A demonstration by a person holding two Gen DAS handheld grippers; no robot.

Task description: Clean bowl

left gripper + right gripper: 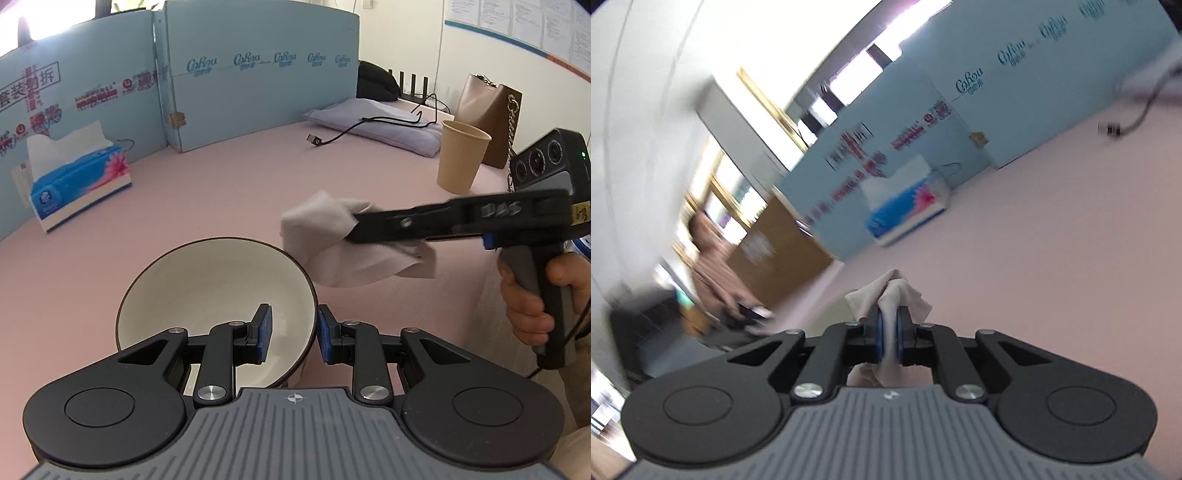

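So: white bowl (218, 314) with a dark rim sits tilted up off the pink table (221, 192), right at the near edge of the left wrist view. Left gripper (293, 334) pinches its right wall, one blue pad inside, one outside, jaws closed onto the rim (looks like a steadying hold, cavity turned toward the wiping side). Bowl interior looks clean, no visible residue.

Crumpled tissue (332, 240) hangs just beside the rim, up and right, not touching it. Right gripper (889, 336) is clamped tight on that tissue, pads nearly meeting. Its body comes in roughly level from the right, hand (532, 295) wrapped on the pistol handle.

Tissue box (79, 184) stands well apart at far left, paper cup (461, 162) far right. Probably wipe about to start.
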